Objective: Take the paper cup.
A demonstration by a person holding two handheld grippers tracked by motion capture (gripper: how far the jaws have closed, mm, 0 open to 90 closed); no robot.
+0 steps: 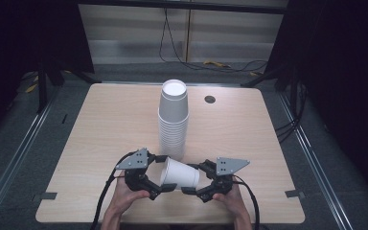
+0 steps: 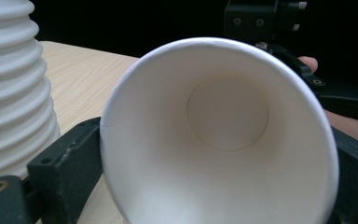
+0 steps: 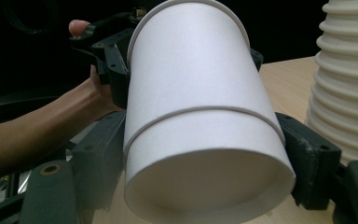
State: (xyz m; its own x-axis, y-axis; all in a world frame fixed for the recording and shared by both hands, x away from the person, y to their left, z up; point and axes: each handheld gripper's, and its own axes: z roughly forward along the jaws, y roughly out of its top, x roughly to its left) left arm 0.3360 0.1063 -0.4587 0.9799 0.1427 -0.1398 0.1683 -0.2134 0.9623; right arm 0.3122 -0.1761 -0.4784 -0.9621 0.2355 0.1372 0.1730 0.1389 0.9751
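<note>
Cup (image 1: 179, 174) lies sideways between my grippers, just in front of the stack (image 1: 173, 120), mouth toward my left gripper (image 1: 159, 175), base toward my right gripper (image 1: 195, 178). Two cups nested, seemingly. Both jaw pairs clamp it. Stack top cut off in gripper views.

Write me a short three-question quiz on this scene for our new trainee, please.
1. True or false: the stack of paper cups stands upright on the table.
2. Which end of the sideways paper cups faces the left gripper? A) the open mouth B) the closed base
3. Going by the right gripper view, how many cups lie between the left gripper and the right gripper?

Key
1. True.
2. A: the left gripper view looks straight into the mouth.
3. Two, nested: the outer cup ends in a rim partway along the inner cup.
</note>
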